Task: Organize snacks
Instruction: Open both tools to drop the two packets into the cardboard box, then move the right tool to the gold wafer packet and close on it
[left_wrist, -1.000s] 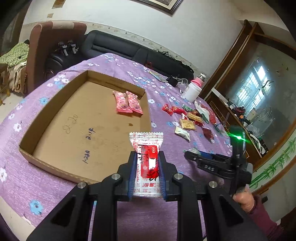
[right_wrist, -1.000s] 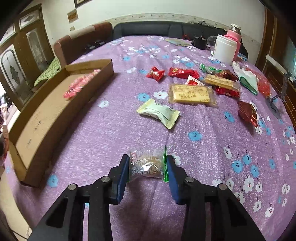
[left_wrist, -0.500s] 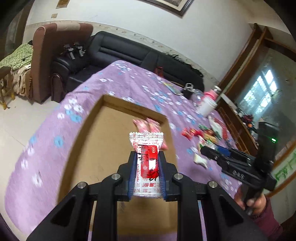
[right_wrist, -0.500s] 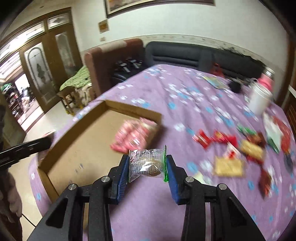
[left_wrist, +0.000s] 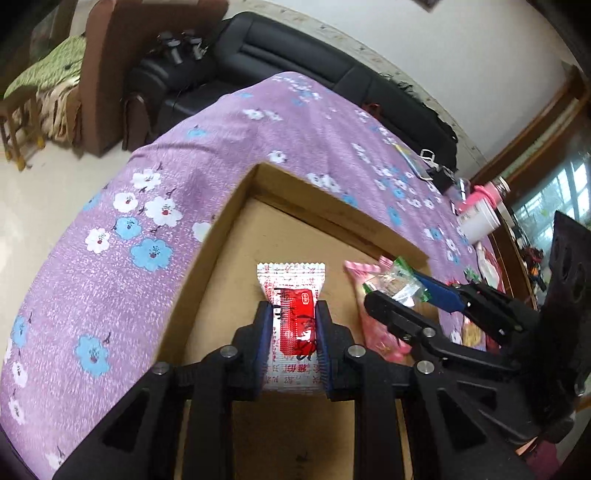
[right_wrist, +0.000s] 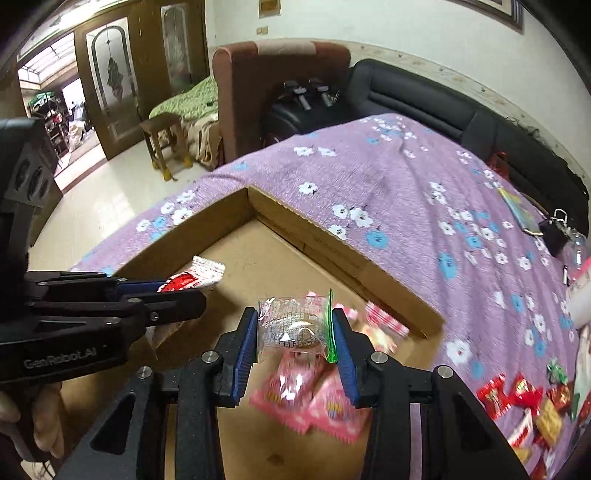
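Now I lower both snacks gently: left gripper (left_wrist: 291, 332) clamps the red-and-white packet (left_wrist: 293, 314), right gripper (right_wrist: 293, 338) clamps the clear cookie wrapper (right_wrist: 291, 325), over the brown cardboard tray (right_wrist: 258, 251).

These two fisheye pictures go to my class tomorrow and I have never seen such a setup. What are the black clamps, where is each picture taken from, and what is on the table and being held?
There is no robot here: a person holds a two-finger gripper in each hand, with a camera on each looking along its fingers.

One picture comes from the left gripper, which is shut on a red and white snack packet. The other comes from the right gripper, shut on a clear wrapped biscuit. Each gripper also shows at the edge of the other's picture.

Both hang over a shallow cardboard box on a purple flowered tablecloth. Pink snack packets already lie in the box. More loose snacks wait on the cloth beside it.
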